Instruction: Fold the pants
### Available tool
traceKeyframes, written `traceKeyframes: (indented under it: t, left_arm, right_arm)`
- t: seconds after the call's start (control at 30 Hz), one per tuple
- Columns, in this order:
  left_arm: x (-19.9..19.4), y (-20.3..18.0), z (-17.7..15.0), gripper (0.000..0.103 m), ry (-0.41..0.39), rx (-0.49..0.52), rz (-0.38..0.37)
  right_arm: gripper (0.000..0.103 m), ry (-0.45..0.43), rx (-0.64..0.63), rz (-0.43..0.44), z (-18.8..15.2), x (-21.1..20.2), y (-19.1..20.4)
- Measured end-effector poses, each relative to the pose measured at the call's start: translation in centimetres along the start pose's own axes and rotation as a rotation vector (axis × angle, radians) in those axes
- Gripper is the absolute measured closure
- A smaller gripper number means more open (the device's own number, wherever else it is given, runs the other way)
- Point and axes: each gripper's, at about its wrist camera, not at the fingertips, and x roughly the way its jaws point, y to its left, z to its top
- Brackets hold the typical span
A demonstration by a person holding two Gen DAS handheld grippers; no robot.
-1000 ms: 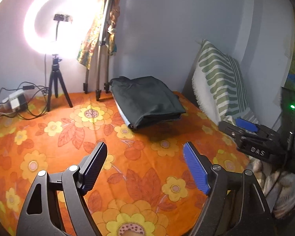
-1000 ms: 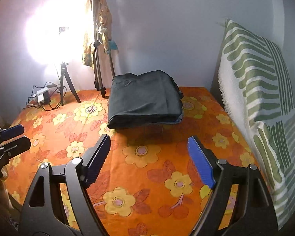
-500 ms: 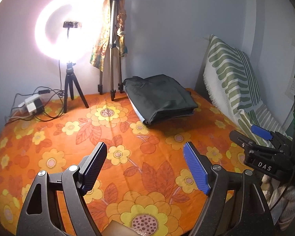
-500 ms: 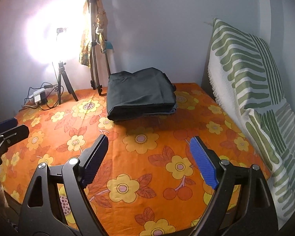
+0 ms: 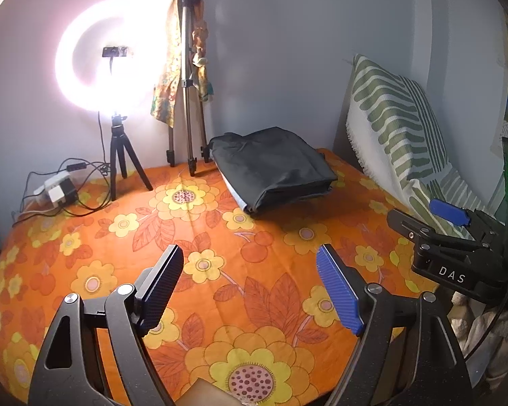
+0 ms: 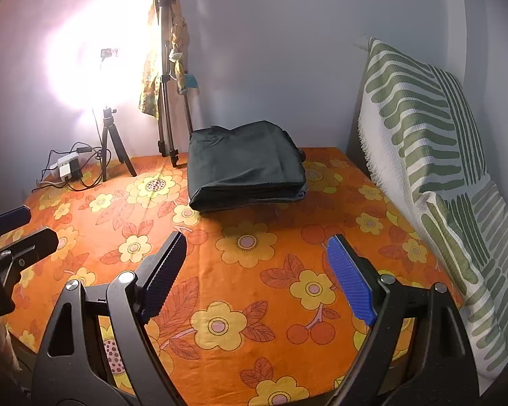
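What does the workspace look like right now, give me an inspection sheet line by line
Surface: orange floral bedspread, flat.
Job's things: dark pants folded in a neat stack at the far side.
Clutter: striped green pillow propped at the right.
Grippers: left tool and right tool both open, empty, apart from the pants.
Cables: power strip with tangled cords, far left.
Surroundings: lit ring light, tripod draped with cloth.

Both wrist views face wall, well back; share pants, perhaps whole bedspread.
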Motion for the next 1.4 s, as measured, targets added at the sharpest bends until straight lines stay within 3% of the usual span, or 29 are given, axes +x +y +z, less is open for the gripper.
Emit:
traceKeyframes:
  t: [1.4]
  left_arm:
    - [0.08, -0.53, 0.21, 0.022, -0.012, 0.018, 0.011]
  right_arm:
    - [0.015, 0.019, 0.004, 0.002, -0.67, 0.73, -0.17]
